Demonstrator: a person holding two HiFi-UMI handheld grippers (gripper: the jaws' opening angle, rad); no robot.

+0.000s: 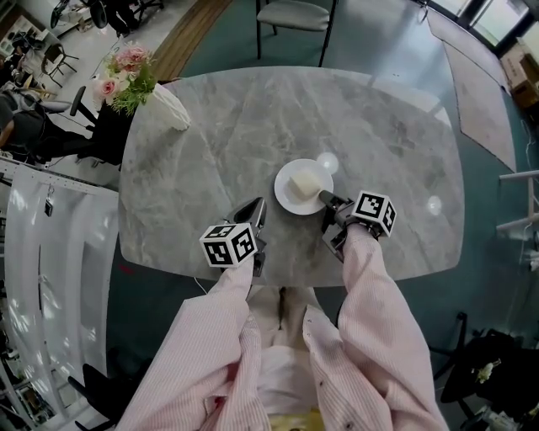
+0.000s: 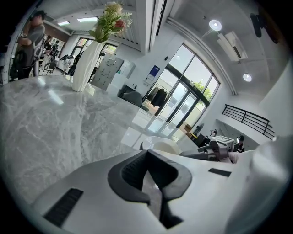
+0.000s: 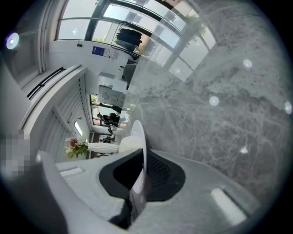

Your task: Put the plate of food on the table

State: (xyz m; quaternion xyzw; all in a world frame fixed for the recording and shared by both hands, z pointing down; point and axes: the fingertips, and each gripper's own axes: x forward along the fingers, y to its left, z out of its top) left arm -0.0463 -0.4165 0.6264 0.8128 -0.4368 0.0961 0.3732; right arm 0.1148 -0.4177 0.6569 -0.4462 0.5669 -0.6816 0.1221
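on each hand-held gripper a cube with black-and-white square markers is carried; no words are printed on them. a blue sign on a far wall, seen in both gripper views, is too small to be read.

the grey marbled tabletop [image 1: 253,126] is rounded at its corners, and its 6 o'clock edge runs just in front of the person's pink-striped sleeves [image 1: 379,311]. most of the surface is bare stone from the middle out to the 12 o'clock and 3 o'clock edges. a white vase [image 1: 171,107] with pink flowers [image 1: 126,74] is seen at the 10 o'clock corner, well apart from everything else. a chair [image 1: 293,15] stands past the 12 o'clock edge.

the white plate [image 1: 286,195] is placed a little towards 6 o'clock from the tabletop's middle, with a pale block of food [image 1: 305,183] on it. whether it rests fully on the stone cannot be told.

the right hand-held gripper [image 1: 324,199] is clamped on the plate's rim at about 4 o'clock; in the right gripper view the thin rim is seen edge-on, pinched between the dark pads. the left hand-held gripper [image 1: 256,210] is held at the plate's 8 o'clock, near it but apart, with its jaws drawn together and nothing between them.
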